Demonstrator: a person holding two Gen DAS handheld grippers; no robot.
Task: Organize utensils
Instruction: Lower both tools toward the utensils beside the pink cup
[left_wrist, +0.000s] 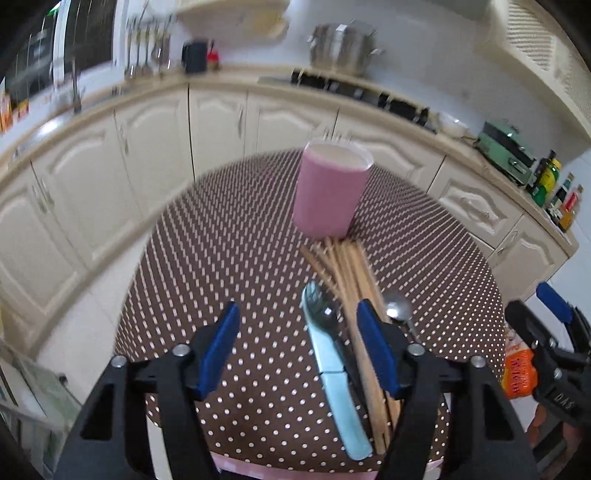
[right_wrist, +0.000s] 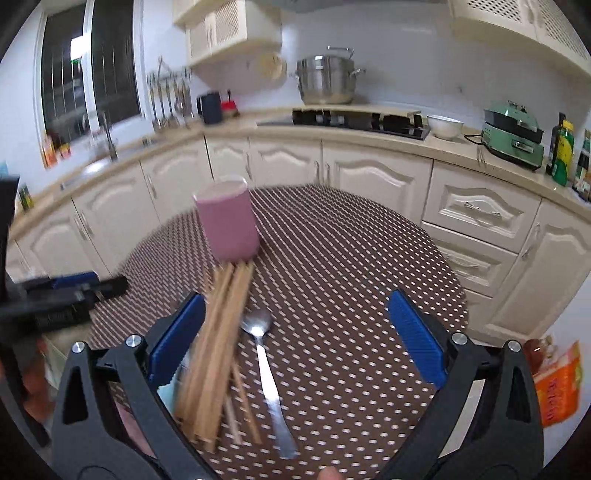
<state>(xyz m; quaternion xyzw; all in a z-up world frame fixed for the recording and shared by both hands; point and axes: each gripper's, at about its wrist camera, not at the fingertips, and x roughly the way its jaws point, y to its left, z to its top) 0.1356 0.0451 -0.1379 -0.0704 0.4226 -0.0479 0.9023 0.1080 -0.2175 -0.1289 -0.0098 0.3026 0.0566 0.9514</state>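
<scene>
A pink cup (left_wrist: 328, 195) (right_wrist: 229, 225) stands upright on the brown dotted tablecloth (left_wrist: 229, 258) (right_wrist: 351, 258). In front of it lies a bundle of wooden chopsticks (left_wrist: 351, 277) (right_wrist: 221, 332). Left of the bundle is a utensil with a light-blue handle (left_wrist: 328, 354); right of it is a steel spoon (left_wrist: 397, 306) (right_wrist: 266, 354). My left gripper (left_wrist: 297, 332) hangs open over the blue-handled utensil, its right finger (left_wrist: 373, 343) over the chopsticks. My right gripper (right_wrist: 295, 328) is open above the spoon, its left finger (right_wrist: 177, 339) beside the chopsticks. Neither holds anything.
The round table's edge is close at the front. Cream cabinets and a counter (right_wrist: 369, 136) with a steel pot (right_wrist: 325, 81) and a green appliance (right_wrist: 513, 129) curve behind. An orange packet (left_wrist: 517, 373) (right_wrist: 557, 391) lies low at the right, off the table.
</scene>
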